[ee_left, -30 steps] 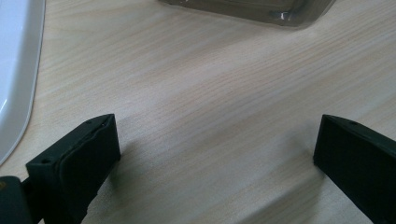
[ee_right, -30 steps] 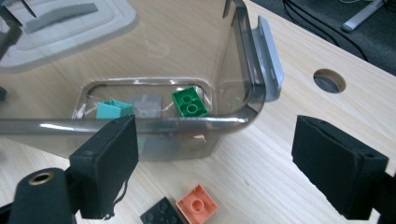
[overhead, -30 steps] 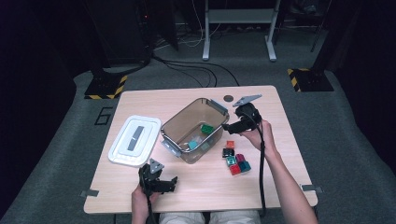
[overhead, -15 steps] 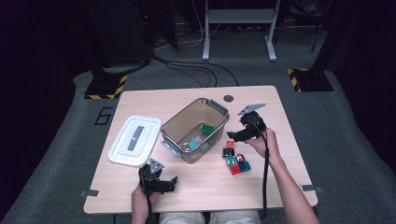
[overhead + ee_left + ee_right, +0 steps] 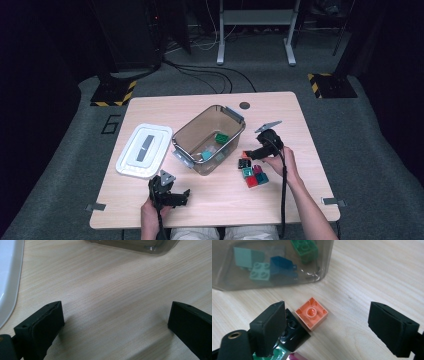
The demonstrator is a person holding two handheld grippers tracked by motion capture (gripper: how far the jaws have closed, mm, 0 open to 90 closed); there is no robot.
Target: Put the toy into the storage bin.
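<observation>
As fingers (image 5: 384, 325) spread, orange brick (image 5: 311, 312) between, untouched

Black brick (image 5: 292, 333) and bin wall (image 5: 322, 267) crowd the orange brick (image 5: 312, 312); right side open.

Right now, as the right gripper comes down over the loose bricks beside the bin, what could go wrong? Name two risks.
The right gripper hangs open over the orange brick, which touches a black brick; its near jaw may catch both. The clear bin stands close, so a nudged brick could slide against its wall.
</observation>
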